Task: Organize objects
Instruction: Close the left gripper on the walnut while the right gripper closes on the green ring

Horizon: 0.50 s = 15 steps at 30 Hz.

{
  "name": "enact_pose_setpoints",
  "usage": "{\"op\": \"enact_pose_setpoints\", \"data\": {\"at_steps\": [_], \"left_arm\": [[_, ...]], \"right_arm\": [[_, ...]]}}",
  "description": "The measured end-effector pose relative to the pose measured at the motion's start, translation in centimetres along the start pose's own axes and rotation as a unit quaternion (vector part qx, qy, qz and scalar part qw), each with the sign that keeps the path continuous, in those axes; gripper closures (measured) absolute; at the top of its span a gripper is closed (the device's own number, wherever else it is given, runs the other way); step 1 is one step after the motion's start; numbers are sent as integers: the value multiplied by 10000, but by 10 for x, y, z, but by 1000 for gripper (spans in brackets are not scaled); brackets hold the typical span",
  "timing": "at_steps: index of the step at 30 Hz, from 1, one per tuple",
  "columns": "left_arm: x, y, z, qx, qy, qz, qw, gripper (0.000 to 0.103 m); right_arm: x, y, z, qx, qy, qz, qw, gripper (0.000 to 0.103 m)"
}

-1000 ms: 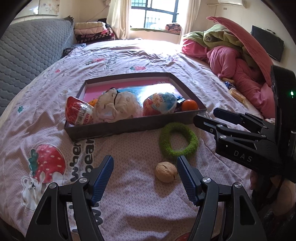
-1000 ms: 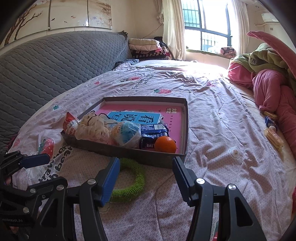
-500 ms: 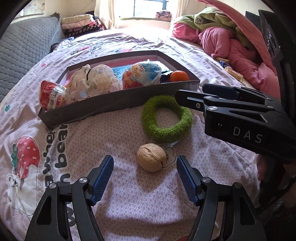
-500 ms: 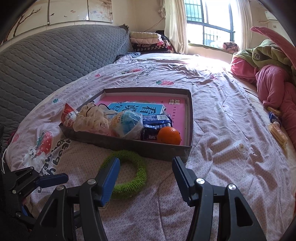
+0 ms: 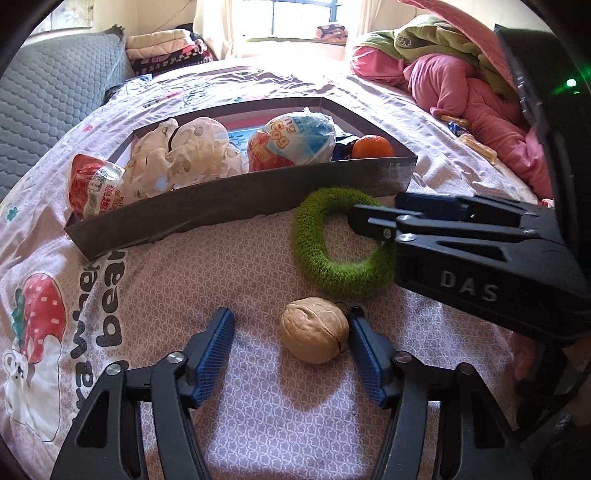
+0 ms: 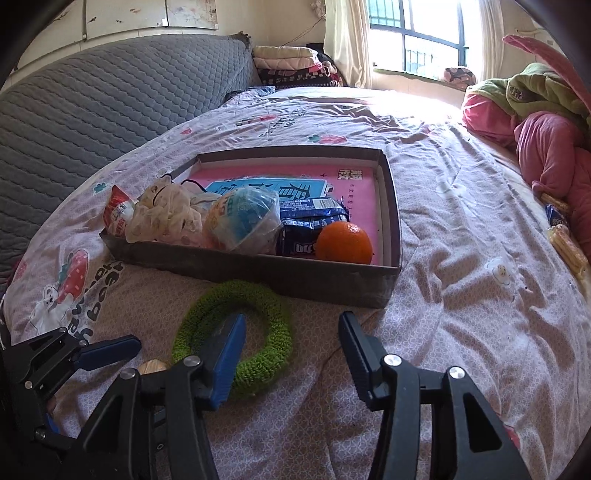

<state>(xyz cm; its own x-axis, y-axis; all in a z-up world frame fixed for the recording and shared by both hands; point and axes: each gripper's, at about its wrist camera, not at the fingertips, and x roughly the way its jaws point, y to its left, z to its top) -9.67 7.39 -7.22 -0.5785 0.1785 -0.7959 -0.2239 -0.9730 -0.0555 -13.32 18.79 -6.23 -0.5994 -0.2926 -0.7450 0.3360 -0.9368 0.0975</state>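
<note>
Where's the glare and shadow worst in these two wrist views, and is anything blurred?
Left wrist: the window blows out, washing the far bedsheet white; hard shadow under the walnut; bed edges bow from fisheye. Right wrist: window glare bleaches the sheet beyond the box; green ring and orange stay sharp. No motion blur in either.

Left gripper (image 5: 290,345) fingers closing around walnut (image 5: 314,329) beside green ring (image 5: 338,243).

Box wall (image 6: 258,271) just beyond ring (image 6: 236,332)
</note>
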Motion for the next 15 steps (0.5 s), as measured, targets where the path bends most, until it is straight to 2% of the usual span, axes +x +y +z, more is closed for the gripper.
{"op": "enact_pose_setpoints", "data": {"at_steps": [5, 7, 8, 9, 10, 15], "left_arm": [[0, 0, 1, 15, -18, -52, 10000, 52], [0, -1, 0, 33, -41, -81, 10000, 62], [0, -2, 1, 59, -43, -72, 9999, 66], [0, -3, 0, 87, -47, -59, 9999, 66], [0, -4, 0, 99, -51, -68, 9999, 69], [-3, -1, 1, 20, -75, -130, 9999, 69]], "right_arm": [[11, 7, -2, -228, 130, -151, 9995, 61], [10, 9, -3, -295, 95, -140, 9994, 69], [10, 10, -3, -303, 89, -97, 9995, 76], [9, 10, -3, -316, 80, -72, 9994, 85], [9, 11, -4, -354, 68, -76, 9993, 87], [0, 15, -4, -390, -150, -58, 9991, 90]]}}
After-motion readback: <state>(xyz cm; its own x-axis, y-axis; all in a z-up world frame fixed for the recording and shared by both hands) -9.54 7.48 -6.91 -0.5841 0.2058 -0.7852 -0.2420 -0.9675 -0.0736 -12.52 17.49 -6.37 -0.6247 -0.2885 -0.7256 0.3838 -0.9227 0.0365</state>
